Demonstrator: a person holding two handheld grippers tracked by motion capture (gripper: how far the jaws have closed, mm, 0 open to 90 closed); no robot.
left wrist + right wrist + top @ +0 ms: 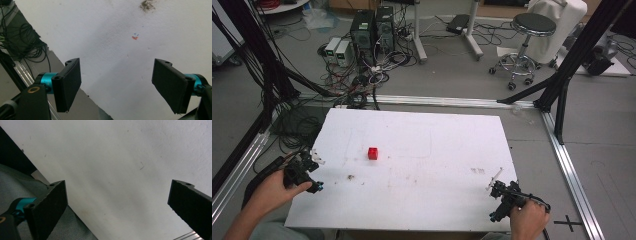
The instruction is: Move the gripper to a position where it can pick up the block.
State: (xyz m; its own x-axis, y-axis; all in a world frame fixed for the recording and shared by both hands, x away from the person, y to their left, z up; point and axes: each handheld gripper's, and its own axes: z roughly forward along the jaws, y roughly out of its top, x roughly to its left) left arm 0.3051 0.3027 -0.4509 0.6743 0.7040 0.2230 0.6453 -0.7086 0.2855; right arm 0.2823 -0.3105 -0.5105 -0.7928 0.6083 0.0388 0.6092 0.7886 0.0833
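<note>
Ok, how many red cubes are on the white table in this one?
1. The red cube sits left of centre on the white table, apart from the left hand-held gripper and right hand-held gripper. Nothing seems hidden.

One white table. One red cube on it. Two handheld grippers: left gripper, right gripper, each with two black jaws, set wide apart in both gripper views. Two hands: left hand, right hand. Beyond the table, on the floor: one round black stool on castors, two dark computer towers, two small white boxes side by side. Cables too tangled to count.
</note>
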